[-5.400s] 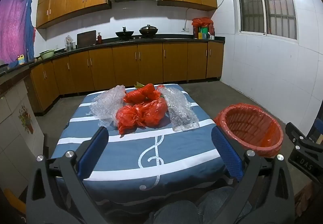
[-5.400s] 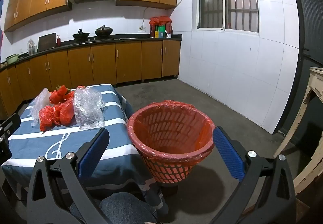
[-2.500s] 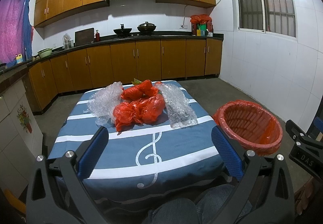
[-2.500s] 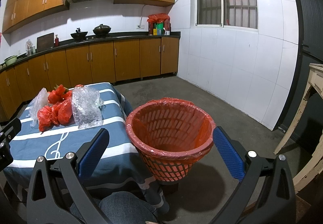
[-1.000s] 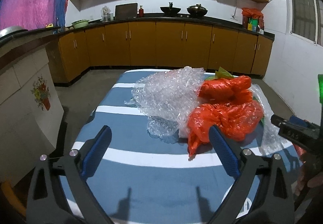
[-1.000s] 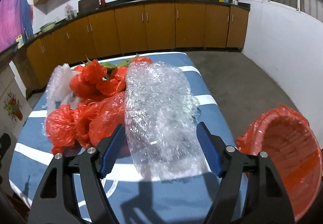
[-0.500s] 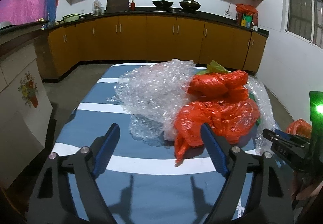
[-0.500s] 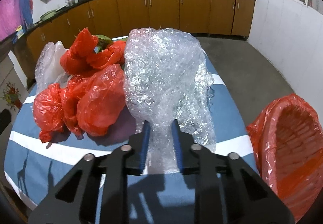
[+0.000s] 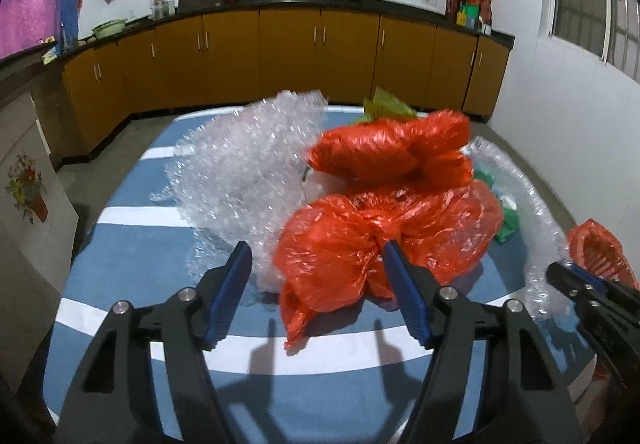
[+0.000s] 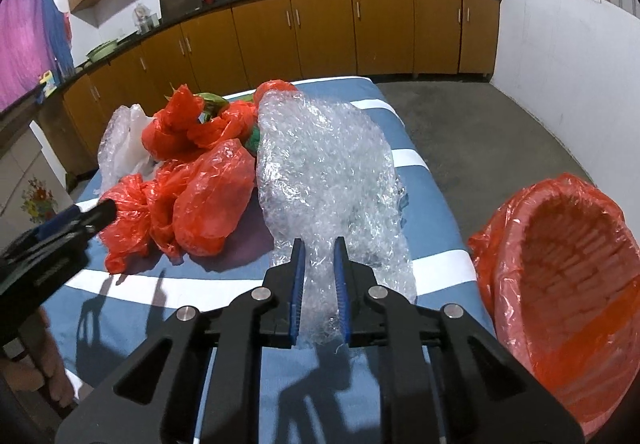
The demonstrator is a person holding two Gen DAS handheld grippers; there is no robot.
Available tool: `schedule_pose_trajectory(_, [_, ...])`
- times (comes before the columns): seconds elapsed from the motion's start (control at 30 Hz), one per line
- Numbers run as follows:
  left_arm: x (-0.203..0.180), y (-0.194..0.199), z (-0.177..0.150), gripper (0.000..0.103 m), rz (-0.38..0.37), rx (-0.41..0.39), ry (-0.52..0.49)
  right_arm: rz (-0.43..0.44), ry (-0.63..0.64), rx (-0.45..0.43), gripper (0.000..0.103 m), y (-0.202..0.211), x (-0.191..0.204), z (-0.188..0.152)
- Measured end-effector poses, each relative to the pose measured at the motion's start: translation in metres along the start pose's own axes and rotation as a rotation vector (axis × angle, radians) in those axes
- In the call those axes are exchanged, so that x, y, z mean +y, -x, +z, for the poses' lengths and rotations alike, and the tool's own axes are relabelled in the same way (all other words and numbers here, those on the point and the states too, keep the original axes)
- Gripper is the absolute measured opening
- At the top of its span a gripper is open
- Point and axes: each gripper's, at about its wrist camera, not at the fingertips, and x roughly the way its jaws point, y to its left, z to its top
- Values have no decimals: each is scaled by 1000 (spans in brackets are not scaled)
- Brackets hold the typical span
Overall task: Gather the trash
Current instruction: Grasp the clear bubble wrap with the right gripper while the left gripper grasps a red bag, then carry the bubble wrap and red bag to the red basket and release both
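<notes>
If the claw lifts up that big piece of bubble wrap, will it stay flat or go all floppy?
Probably floppy: the bubble wrap already lies crumpled and sagging on the table. It looks light, being thin clear film. The right claw pinches only its near edge, so the rest would likely dangle and drag.

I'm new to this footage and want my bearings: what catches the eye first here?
The heap of red plastic bags in the middle of the blue striped tablecloth stands out first, with crumpled bubble wrap beside it. Next, the right gripper is pinched on a second sheet of bubble wrap at the near edge. A red-lined basket waits beside the table on the right.
</notes>
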Motion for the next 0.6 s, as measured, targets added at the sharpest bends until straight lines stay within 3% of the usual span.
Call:
schedule_pose_trajectory(0.13, [-2,-13,-4,48,-14,52,-4,14,-3,3,15,-1,0,1])
schedule_pose_trajectory(0.2, [-2,-17,-6,26,-31,69,-3,19,-1,3,15,-1,1,1])
schedule_pose_trajectory(0.3, [-1,-18,-10,8,-60,72,-1,24,2,3,15,0,1,-2])
schedule_pose_trajectory(0.4, [-2,-11,-11,3,-83,45,-6,26,7,2,15,3,3,-4])
schedule_pose_trajectory(0.6, [3,15,-12,3,-126,-21,10,32,7,-18,14,14,1,-5])
